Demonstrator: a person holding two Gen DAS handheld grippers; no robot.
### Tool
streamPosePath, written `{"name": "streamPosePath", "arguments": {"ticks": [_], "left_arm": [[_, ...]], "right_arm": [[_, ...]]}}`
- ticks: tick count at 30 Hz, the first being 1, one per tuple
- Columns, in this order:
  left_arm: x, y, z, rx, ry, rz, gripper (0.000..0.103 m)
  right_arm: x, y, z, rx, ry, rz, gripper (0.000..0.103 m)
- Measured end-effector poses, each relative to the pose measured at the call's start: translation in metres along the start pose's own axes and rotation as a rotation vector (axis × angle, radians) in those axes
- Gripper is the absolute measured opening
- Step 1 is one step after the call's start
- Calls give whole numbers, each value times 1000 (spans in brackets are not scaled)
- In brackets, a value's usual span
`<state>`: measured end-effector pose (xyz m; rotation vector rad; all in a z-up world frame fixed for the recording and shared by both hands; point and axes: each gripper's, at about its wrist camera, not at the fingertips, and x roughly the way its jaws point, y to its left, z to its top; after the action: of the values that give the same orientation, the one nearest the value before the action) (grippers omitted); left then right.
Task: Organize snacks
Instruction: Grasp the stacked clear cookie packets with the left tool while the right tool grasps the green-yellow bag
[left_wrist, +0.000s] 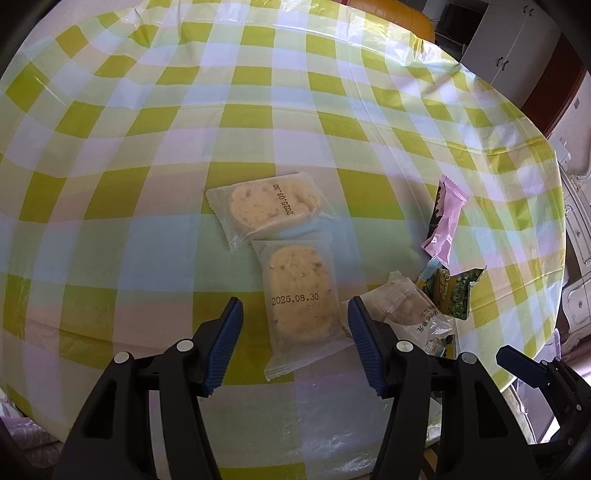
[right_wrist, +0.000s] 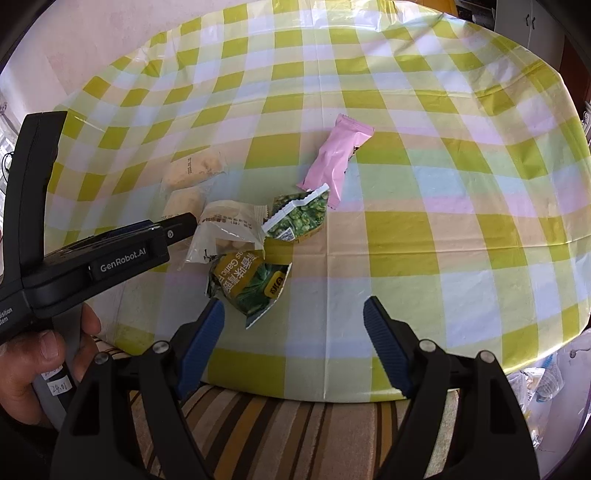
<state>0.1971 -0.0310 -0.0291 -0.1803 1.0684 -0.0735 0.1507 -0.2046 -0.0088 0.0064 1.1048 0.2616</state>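
Straddling the near cookie packet (left_wrist: 301, 302) on the checked worktop (left_wrist: 147, 147), the left gripper (left_wrist: 295, 347) stands open, its pads clear of the wrapper. A second cookie packet (left_wrist: 266, 210) overlaps its far end, so a pinch could drag both, or slide off the slick film. The right gripper (right_wrist: 293, 347) is open and empty, near the green pea bags (right_wrist: 247, 280) and well short of the pink bar (right_wrist: 336, 162); closing there could snag a torn bag edge.

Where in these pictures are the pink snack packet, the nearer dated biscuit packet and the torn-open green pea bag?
pink snack packet (right_wrist: 334, 162): right wrist view, middle of wrapper.
nearer dated biscuit packet (left_wrist: 301, 295): left wrist view, on the biscuit.
torn-open green pea bag (right_wrist: 301, 218): right wrist view, printed front.
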Motion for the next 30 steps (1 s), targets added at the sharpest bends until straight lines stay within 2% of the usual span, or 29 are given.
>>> {"name": "streamPosePath", "arguments": {"ticks": [4, 6, 7, 8, 11, 18, 25, 27, 30], "left_arm": [[5, -5, 2, 54, 7, 48, 54], [5, -6, 2, 74, 5, 74, 48], [5, -6, 1, 81, 4, 87, 39], [4, -5, 2, 86, 2, 96, 35], [3, 3, 3, 68, 0, 61, 35], [-6, 21, 3, -22, -40, 39, 35], [-11, 28, 4, -59, -64, 19, 34], [-12, 30, 3, -66, -71, 14, 34], [-13, 30, 3, -70, -76, 7, 35]], "right_arm": [[4, 6, 1, -8, 12, 2, 78], [7, 9, 2, -13, 17, 0, 78], [8, 11, 2, -15, 21, 0, 78], [10, 13, 3, -17, 24, -1, 78], [14, 18, 6, -15, 28, -2, 78], [28, 23, 14, 36, 50, -3, 78], [40, 32, 22, 54, 59, -4, 77], [41, 33, 22, 46, 62, -20, 58], [38, 32, 20, 42, 64, -17, 55]]}}
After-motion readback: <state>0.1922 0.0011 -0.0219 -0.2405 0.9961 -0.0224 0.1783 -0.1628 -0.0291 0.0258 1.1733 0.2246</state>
